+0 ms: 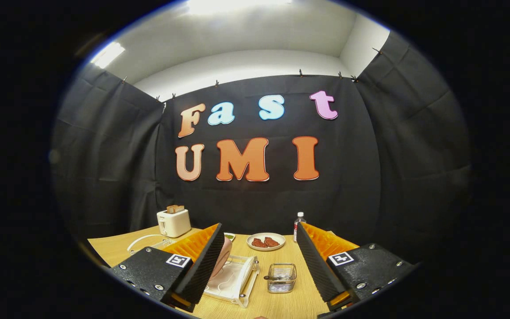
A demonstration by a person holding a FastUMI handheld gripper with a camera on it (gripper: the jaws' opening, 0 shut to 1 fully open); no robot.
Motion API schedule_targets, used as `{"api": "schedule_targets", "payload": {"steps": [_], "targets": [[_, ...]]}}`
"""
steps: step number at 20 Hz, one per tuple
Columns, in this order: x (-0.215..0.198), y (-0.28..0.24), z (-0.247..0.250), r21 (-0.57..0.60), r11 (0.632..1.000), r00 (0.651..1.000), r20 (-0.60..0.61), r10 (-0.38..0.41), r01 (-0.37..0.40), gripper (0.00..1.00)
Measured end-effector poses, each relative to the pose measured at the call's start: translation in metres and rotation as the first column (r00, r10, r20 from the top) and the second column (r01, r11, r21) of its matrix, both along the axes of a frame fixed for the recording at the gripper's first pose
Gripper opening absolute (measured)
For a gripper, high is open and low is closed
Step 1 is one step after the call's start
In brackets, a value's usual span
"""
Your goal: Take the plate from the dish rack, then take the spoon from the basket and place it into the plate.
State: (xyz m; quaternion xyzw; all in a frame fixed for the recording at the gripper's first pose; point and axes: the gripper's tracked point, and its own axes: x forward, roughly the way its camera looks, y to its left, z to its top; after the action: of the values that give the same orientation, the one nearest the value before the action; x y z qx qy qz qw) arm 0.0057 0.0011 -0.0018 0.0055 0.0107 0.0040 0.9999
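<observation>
My gripper (259, 261) is open above the near part of the wooden table (281, 301), with nothing between its fingers. A pink plate (223, 259) stands on edge in the clear dish rack (237, 279), just ahead of the left finger and partly hidden by it. A small wire basket (281, 278) sits to the right of the rack, between the fingers and a little ahead. A spoon (270, 278) lies in it with its handle poking out to the left.
A white toaster (173, 222) with bread in it stands at the back left. A white plate of brown food (265, 241) and a small bottle (299, 223) stand at the back, near the black cloth wall. A white curved object (142, 241) lies behind the left finger.
</observation>
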Motion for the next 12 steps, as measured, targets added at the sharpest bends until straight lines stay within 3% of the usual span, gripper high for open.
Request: {"api": "schedule_targets", "payload": {"steps": [12], "targets": [[0.03, 0.035, -0.017, 0.052, 0.995, 0.981, -0.166, 0.095, -0.087, 0.97]]}}
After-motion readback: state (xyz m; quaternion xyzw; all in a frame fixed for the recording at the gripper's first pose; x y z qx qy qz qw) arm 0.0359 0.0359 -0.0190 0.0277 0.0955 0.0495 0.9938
